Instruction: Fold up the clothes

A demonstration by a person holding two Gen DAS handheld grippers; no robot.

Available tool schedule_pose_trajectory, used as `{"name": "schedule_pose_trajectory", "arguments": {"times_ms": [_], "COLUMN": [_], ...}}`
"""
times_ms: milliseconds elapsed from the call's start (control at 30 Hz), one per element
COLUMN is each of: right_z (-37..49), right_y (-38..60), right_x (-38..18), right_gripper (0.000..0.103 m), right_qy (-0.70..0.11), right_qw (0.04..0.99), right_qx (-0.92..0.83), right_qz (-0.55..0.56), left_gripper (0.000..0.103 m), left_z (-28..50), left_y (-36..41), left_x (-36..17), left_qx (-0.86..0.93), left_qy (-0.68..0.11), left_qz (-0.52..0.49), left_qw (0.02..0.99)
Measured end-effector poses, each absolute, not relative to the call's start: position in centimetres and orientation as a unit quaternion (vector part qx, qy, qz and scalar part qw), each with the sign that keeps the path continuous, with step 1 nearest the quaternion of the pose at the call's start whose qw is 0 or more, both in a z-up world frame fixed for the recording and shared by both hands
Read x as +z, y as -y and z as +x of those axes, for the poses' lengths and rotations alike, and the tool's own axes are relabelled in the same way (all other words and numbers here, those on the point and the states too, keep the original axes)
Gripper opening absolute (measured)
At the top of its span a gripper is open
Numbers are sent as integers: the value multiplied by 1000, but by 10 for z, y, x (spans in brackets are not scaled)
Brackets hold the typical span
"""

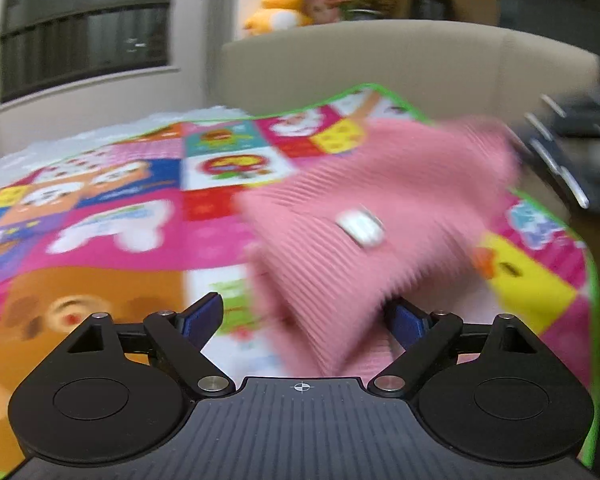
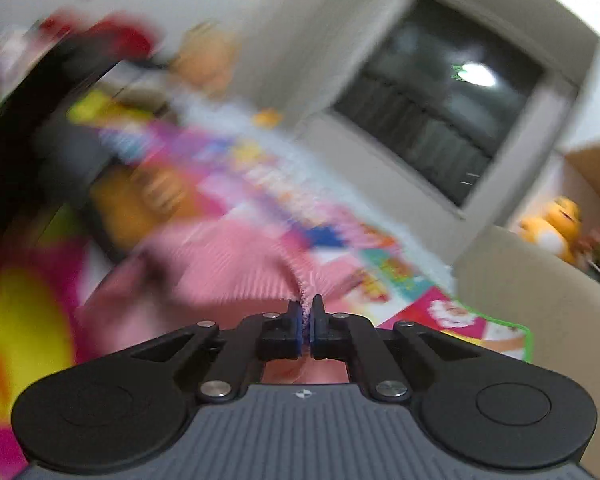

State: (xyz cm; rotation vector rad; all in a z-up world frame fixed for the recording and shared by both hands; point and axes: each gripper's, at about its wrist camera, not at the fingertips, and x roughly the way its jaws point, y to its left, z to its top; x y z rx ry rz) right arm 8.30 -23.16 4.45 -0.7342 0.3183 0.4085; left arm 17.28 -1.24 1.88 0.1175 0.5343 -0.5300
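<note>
The right tongs pinch an edge of the pink knit, lifted above the mat. The left tongs stand spread, with cloth hanging between the jaws, unpressed. With only one thin pinch, the knit could slip and bunch.

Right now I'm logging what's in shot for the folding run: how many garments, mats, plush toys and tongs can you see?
Pink ribbed garment: 1
Patchwork cartoon mat: 1
Plush toys: 2, yellow and pink
Tongs: 2, left open, right shut on the garment
Total: 6
</note>
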Motion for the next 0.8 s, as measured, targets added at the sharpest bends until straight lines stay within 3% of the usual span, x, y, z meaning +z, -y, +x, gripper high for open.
{"name": "schedule_pose_trajectory", "arguments": {"times_ms": [133, 400, 600, 800], "right_z": [54, 62, 41, 41], "right_y": [211, 223, 230, 249], "right_x": [-8, 3, -5, 18], "right_gripper": [3, 3, 3, 4], "right_qy": [-187, -240, -259, -256], "right_qw": [856, 878, 880, 888], "right_qx": [236, 252, 250, 279], "right_qz": [-420, -327, -310, -262], "left_gripper": [92, 93, 94, 86], "left_z": [176, 154, 150, 172], "left_y": [-28, -45, -20, 45], "left_x": [17, 50, 83, 49], "left_qx": [-210, -268, -350, -367], "left_qy": [-280, -246, -202, -266], "left_qz": [20, -30, -98, -45], "left_qw": [936, 931, 909, 890]}}
